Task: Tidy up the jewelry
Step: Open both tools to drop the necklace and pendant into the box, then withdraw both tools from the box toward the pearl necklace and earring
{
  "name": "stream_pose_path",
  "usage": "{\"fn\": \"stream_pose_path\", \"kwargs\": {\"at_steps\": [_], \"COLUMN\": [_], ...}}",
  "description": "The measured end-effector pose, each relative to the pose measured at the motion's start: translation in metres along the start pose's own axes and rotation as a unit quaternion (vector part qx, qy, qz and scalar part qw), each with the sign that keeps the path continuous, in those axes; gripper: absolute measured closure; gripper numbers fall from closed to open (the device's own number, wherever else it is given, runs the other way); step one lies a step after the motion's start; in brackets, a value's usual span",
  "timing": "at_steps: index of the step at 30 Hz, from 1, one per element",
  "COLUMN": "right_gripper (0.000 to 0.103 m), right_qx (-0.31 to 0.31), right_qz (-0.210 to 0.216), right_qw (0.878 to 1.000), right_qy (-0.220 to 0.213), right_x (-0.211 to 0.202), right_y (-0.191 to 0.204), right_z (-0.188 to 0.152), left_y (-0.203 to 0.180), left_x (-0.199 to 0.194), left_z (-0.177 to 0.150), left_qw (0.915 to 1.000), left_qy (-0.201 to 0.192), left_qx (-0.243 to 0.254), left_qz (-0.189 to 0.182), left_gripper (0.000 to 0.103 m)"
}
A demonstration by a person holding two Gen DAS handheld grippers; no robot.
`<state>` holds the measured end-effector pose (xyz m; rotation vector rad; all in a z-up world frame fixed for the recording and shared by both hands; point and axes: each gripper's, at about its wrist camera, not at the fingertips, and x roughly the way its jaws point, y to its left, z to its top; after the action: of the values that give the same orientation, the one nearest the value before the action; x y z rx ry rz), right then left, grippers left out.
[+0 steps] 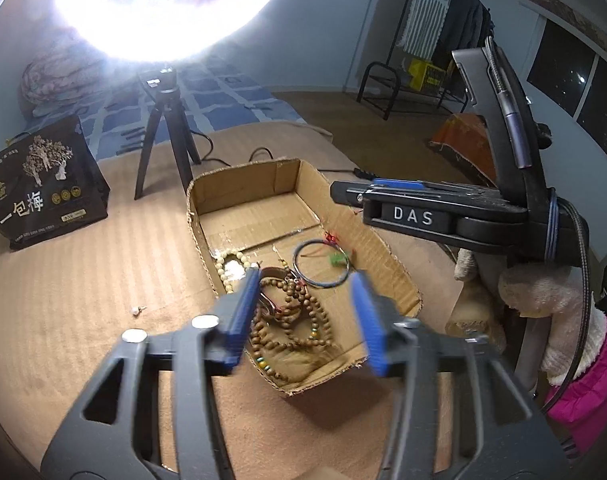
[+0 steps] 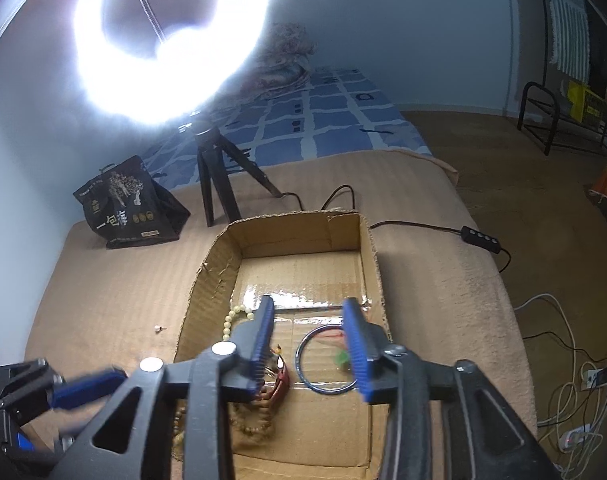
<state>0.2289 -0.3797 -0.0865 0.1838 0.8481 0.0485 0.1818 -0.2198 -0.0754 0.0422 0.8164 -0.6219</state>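
Observation:
An open cardboard box (image 1: 239,196) (image 2: 299,236) lies on a tan blanket. Inside are a long brown wooden bead strand (image 1: 299,320) (image 2: 255,420), a cream bead bracelet (image 1: 227,264) (image 2: 227,322) and a dark bangle (image 1: 323,285) (image 2: 298,356) with red thread and a green tag. My left gripper (image 1: 306,276) hovers open above the brown beads, its pads clear of them. My right gripper (image 2: 308,302) is open above the bangle, holding nothing. A tiny pearl earring (image 1: 137,311) (image 2: 158,327) rests on the blanket left of the box.
A black printed bag (image 1: 43,188) and a ring light's tripod (image 1: 163,140) stand behind the box. A cable with an inline switch (image 2: 477,235) runs off to the right. Power strips (image 2: 579,436) lie on the floor. A plush toy and pink garment (image 1: 583,380) are at right.

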Motion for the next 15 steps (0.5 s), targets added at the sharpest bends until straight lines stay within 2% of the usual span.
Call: {"fn": "stream_pose_path", "kwargs": {"at_steps": [1,4,10,15], "right_gripper": [0.032,0.019,0.01,0.009], "right_qx": [0.001,0.0,-0.008,-0.007], "right_qz": [-0.002,-0.003,-0.01,-0.012], "right_qw": [1.0,1.0,1.0,1.0], "right_qy": [-0.005,-0.013,-0.014,-0.016], "right_x": [-0.001,-0.005,-0.009,-0.012], "right_y": [-0.001,-0.001,0.005,0.007], "right_z": [0.0,0.001,0.001,0.001], "left_y": [0.0,0.003,0.008,0.01], "left_x": [0.0,0.002,-0.001,-0.008], "left_z": [-0.001,-0.002,-0.006,-0.008], "left_qw": [1.0,0.9999,0.9997,0.9997], "left_qy": [0.001,0.008,0.009,0.006], "left_qx": [0.001,-0.003,-0.012,-0.009], "left_qz": [0.003,0.009,0.018,0.023], "left_gripper": [0.051,0.037,0.034,0.034]}}
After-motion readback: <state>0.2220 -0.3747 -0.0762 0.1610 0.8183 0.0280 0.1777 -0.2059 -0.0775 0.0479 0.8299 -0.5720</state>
